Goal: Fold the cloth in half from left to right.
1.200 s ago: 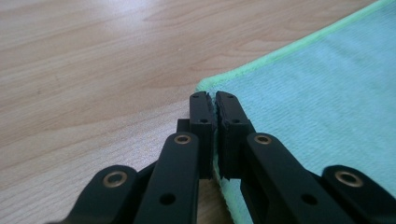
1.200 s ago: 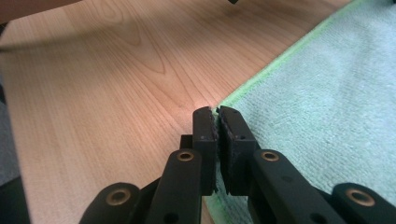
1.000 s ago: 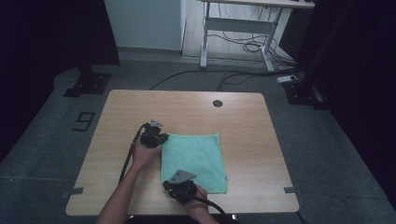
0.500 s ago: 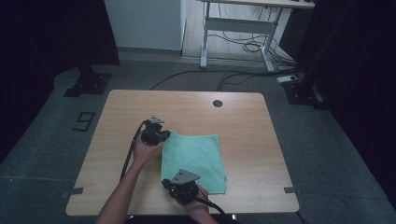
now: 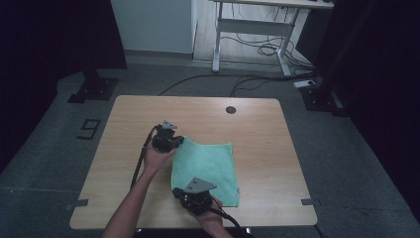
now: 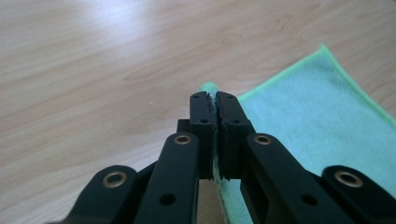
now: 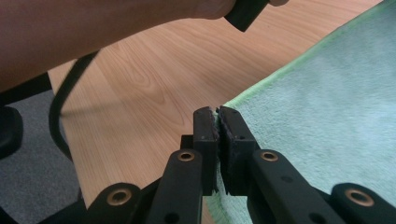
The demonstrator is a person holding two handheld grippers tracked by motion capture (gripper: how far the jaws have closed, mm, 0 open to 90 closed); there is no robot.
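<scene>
A soft, fuzzy green cloth on the smooth wood-grain desk was pinched at two left corners by the closed jaws of the left gripper and right gripper.

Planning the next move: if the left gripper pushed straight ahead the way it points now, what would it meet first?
Probably only bare table. The left gripper, shut on the green cloth corner, points over open wood; depth is unclear.

Left gripper, held in the left hand, forearm entering from the lower edge and angled forward; fingers pressed together on a thin fold of cloth. Right gripper, held in the right hand, apparently lower and nearer the body; fingers likewise clamped on cloth.
</scene>
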